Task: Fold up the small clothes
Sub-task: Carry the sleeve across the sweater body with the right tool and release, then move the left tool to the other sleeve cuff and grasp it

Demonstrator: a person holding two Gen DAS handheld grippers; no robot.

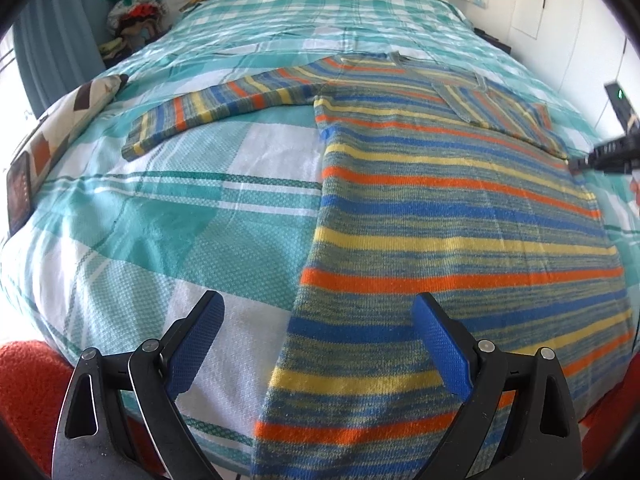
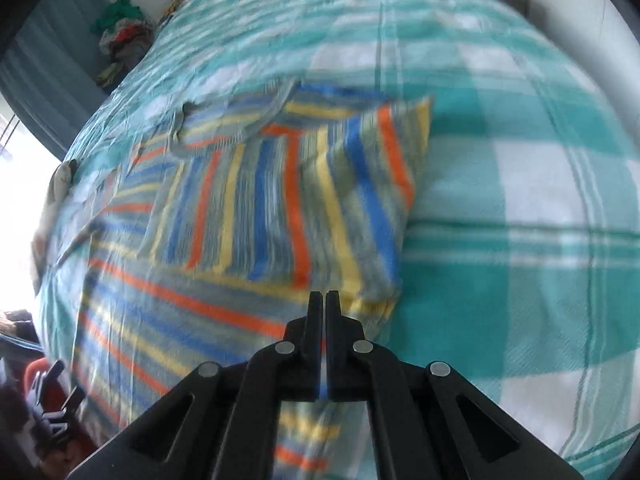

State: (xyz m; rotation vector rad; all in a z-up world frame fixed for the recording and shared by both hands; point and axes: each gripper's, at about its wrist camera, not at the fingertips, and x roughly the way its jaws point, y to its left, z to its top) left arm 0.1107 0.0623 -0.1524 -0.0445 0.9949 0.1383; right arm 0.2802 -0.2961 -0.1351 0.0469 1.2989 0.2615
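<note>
Currently the striped sweater (image 1: 460,216) lies flat on the bed (image 1: 160,208), on its teal-and-white checked cover, hem toward the left camera. Left sleeve (image 1: 224,108) is stretched out sideways on the cover; right sleeve (image 2: 288,196) is folded across the chest. Left hand-held gripper (image 1: 318,334) hovers over the hem edge, blue pads wide apart, holding nothing. Right hand-held gripper (image 2: 324,300) sits at the sweater's right edge with fingers pressed together; right view is motion-blurred, so can't tell whether fabric is pinched between them. Patterned pillow (image 1: 72,108) lies at the bed's left edge, a heap of clothes (image 1: 134,8) sits beyond the far-left corner, near a blue curtain (image 1: 56,24).
</note>
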